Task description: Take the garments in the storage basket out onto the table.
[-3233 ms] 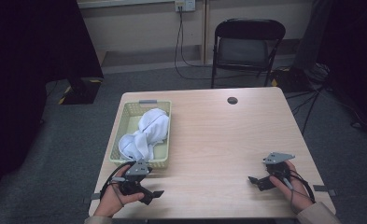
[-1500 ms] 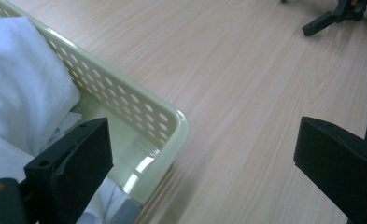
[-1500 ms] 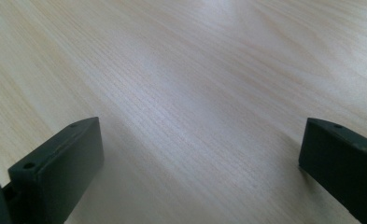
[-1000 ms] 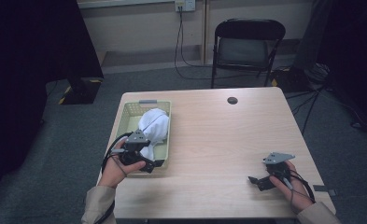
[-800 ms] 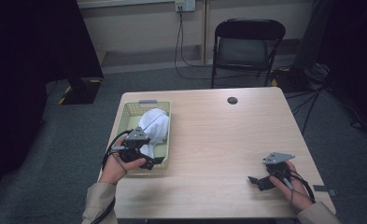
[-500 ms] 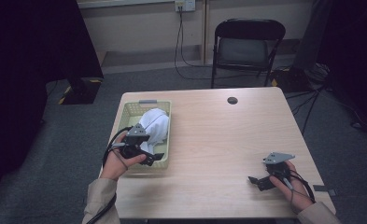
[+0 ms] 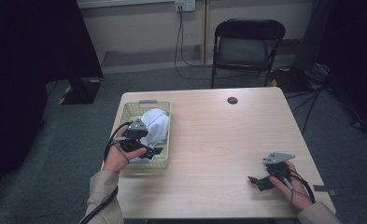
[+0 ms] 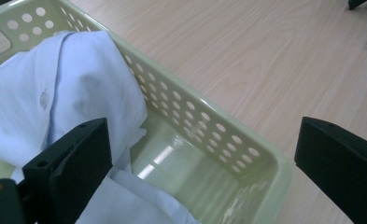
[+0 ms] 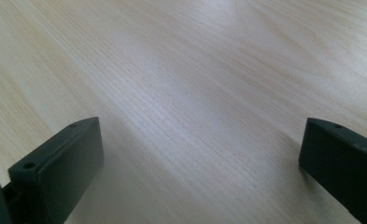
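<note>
A pale green perforated basket (image 7: 149, 163) stands at the left of the wooden table, with a crumpled white cloth (image 7: 154, 125) inside. My left gripper (image 7: 149, 150) hovers over the basket's near end, open, its jaws pointing right. In the left gripper view the jaws (image 8: 202, 140) straddle the basket wall (image 8: 209, 116): one jaw is inside beside the cloth (image 8: 64, 88), the other outside over the table. Nothing is gripped. My right gripper (image 7: 259, 182) rests low near the table's front right, open over bare wood (image 9: 200, 140).
A small black round disc (image 7: 232, 100) lies near the table's far edge. Behind the table stands a black folding chair (image 7: 246, 46), with cables on the floor. A wide stretch of bare tabletop (image 7: 218, 140) lies between basket and right gripper.
My left gripper has moved from the table's front edge forward and up over the near end of the basket. The right gripper has stayed put.
</note>
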